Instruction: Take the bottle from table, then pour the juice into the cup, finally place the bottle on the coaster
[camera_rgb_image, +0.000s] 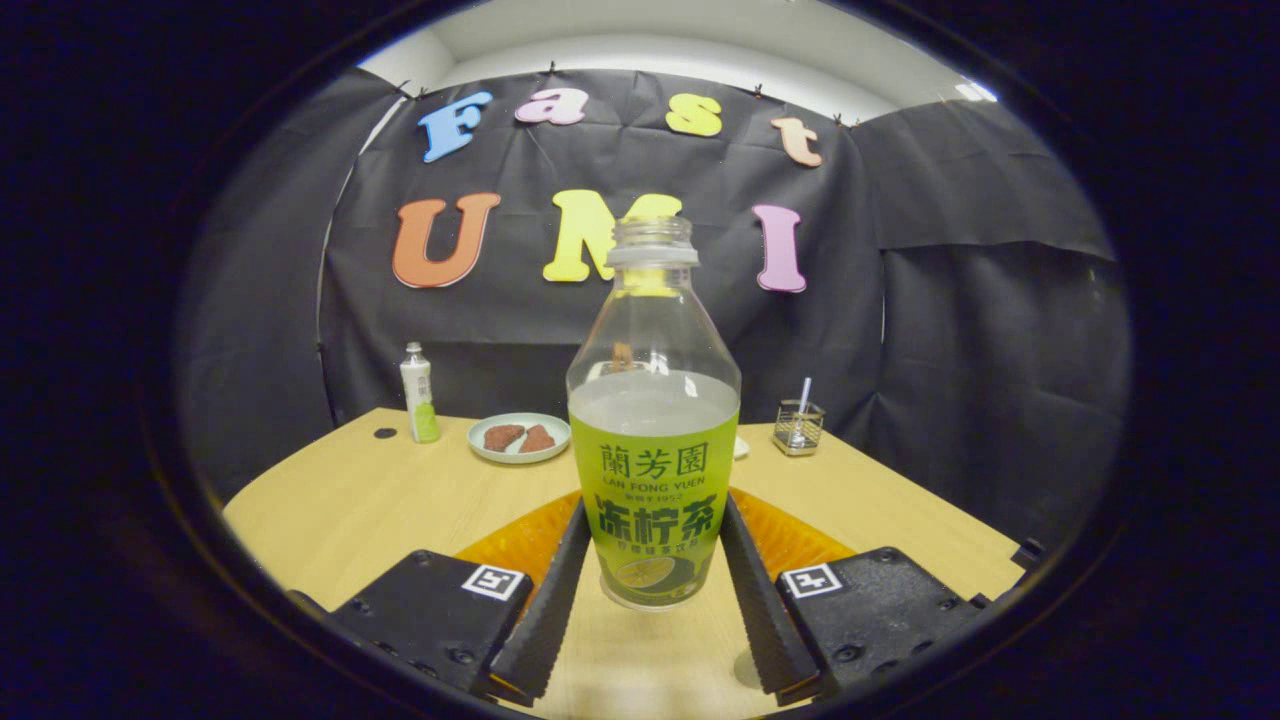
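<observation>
The bottle (654, 440) stands upright and uncapped on the table (380, 500), between the fingers (548, 600) of the gripper (655, 600). Both fingers lie against its green label. Just behind the bottle, an orange coaster (520, 540) shows on either side of it. Farther behind the bottle on one side sits a plate (520, 438) with two brown pieces, and past that a small white-and-green bottle (418, 393). Behind the bottle on the other side stands a mesh holder (798, 427) with a straw.

Clear glossy plastic bottle (654, 420) (paper-like label), matt wood table (380, 500)
</observation>
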